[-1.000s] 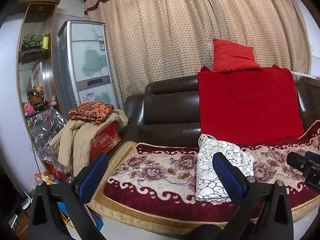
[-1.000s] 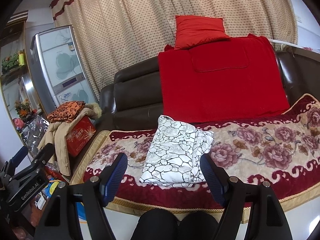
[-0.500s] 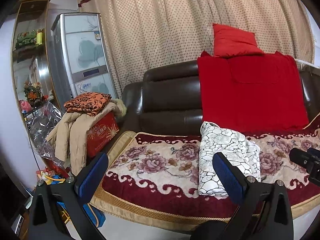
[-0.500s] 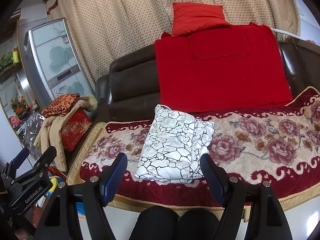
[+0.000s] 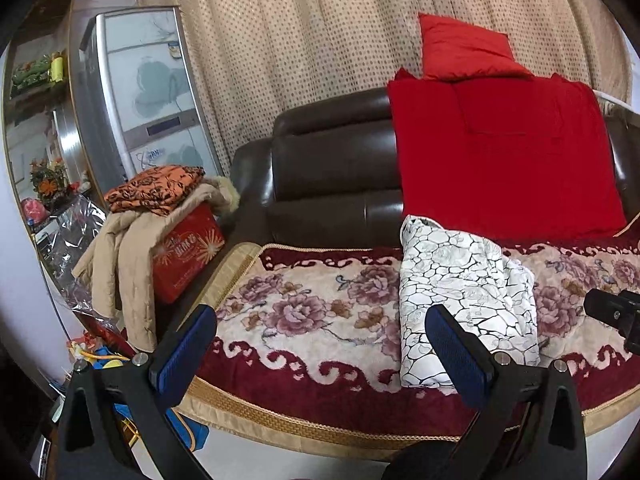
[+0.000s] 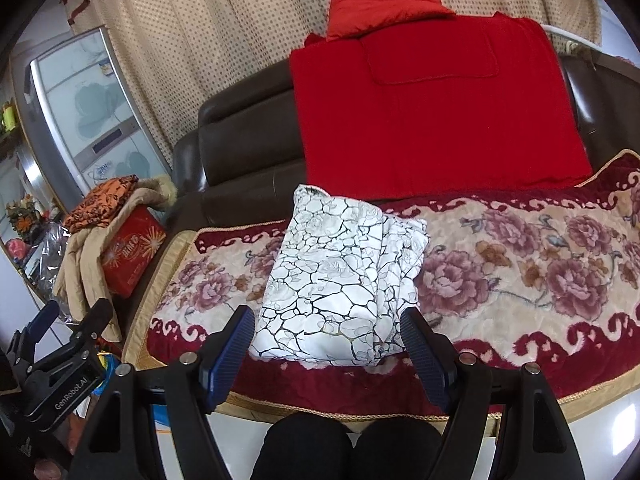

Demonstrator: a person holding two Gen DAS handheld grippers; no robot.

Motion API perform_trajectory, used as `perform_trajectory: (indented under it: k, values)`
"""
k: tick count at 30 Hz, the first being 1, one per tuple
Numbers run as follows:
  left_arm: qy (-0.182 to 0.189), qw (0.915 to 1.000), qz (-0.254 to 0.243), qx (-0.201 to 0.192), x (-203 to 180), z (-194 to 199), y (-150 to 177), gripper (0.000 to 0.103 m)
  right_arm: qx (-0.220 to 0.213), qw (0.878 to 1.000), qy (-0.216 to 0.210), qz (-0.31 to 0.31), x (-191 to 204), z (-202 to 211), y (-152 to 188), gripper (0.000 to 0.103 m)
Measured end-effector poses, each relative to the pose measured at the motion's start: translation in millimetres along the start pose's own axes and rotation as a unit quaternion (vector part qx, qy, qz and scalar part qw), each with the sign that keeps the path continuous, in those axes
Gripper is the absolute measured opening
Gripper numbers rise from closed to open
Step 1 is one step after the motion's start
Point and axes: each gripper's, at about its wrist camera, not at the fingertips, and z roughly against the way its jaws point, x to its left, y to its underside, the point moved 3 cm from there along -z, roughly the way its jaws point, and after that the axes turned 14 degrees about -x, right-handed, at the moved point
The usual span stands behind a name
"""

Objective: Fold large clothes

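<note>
A white garment with a black crackle print [image 5: 460, 300] [image 6: 340, 280] lies folded into a thick rectangle on the floral sofa cover [image 5: 312, 312] [image 6: 520, 272]. My left gripper [image 5: 320, 340] hangs open in front of the sofa's front edge, to the left of the garment, with nothing between its blue pads. My right gripper [image 6: 328, 340] is open too, its fingers straddling the garment's near end from in front without touching it. The left gripper's body [image 6: 60, 376] shows at the lower left of the right wrist view.
A red blanket [image 6: 432, 108] and red pillow [image 6: 380, 0] rest on the brown leather sofa back [image 5: 332, 168]. Left of the sofa, a red box [image 5: 184, 252] carries a beige coat [image 5: 124, 264] and an orange patterned cloth [image 5: 156, 188]. A person's dark knees [image 6: 348, 448] are below.
Both grippers have come closer to the sofa and lower. The folded garment and the floral cover now fill more of each view. Both stay open.
</note>
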Motion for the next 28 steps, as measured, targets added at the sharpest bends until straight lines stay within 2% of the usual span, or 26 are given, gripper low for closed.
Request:
perform_trajectory:
  k: [9,20,28]
  values:
    - [0.016,0.9998,0.004,0.011,10,-24,13,0.103,0.023,1.0,-0.003,0.018,22,-31,8,0.078]
    - [0.057,0.9981,0.018,0.017,16,-35,20,0.103,0.029,0.998,-0.02,0.052,57,-50,12,0.078]
    - [0.079,0.9951,0.041,0.043,14,-70,23,0.103,0.037,0.998,-0.019,0.048,52,-77,8,0.078]
